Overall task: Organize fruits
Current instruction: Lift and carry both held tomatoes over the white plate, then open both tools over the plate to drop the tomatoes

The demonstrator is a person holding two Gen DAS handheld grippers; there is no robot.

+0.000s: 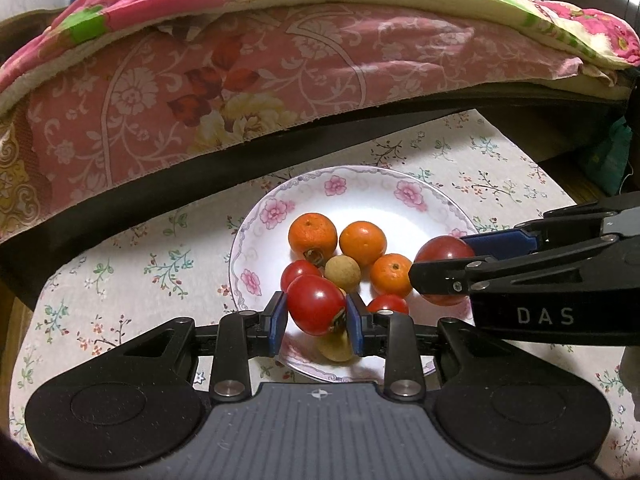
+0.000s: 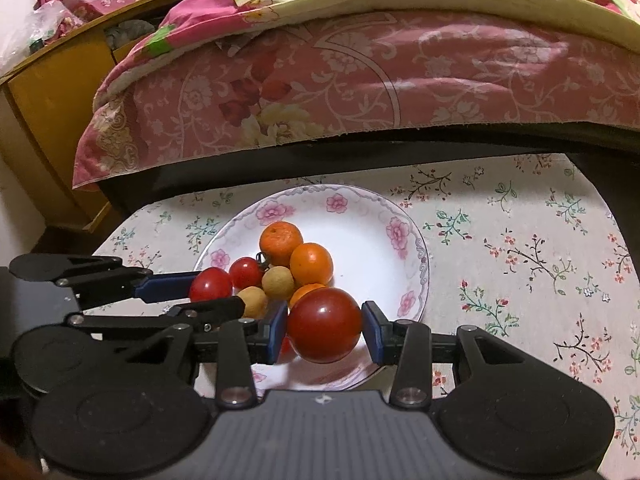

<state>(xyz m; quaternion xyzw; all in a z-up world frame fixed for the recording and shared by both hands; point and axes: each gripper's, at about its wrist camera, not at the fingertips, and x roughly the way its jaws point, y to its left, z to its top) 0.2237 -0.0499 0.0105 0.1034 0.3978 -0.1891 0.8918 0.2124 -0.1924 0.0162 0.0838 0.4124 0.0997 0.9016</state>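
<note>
A white plate with pink flowers (image 1: pixel 360 196) (image 2: pixel 360 220) sits on a floral tablecloth. It holds three small oranges (image 1: pixel 312 233) (image 2: pixel 281 239), two tan longans (image 1: pixel 342 273) (image 2: pixel 278 282) and small red tomatoes (image 1: pixel 298 271) (image 2: pixel 245 272). My left gripper (image 1: pixel 317 316) (image 2: pixel 208 288) is shut on a red tomato (image 1: pixel 316 305) (image 2: pixel 211 284) over the plate's near side. My right gripper (image 2: pixel 325 330) (image 1: pixel 444 270) is shut on a bigger red tomato (image 2: pixel 324 325) (image 1: pixel 444 254) over the plate's near right rim.
The floral tablecloth (image 1: pixel 120 280) (image 2: pixel 520 260) covers the table around the plate. A bed with a pink floral sheet and quilt (image 1: pixel 240 80) (image 2: pixel 360 72) overhangs just behind the table. A yellow wooden cabinet (image 2: pixel 52 120) stands at the far left.
</note>
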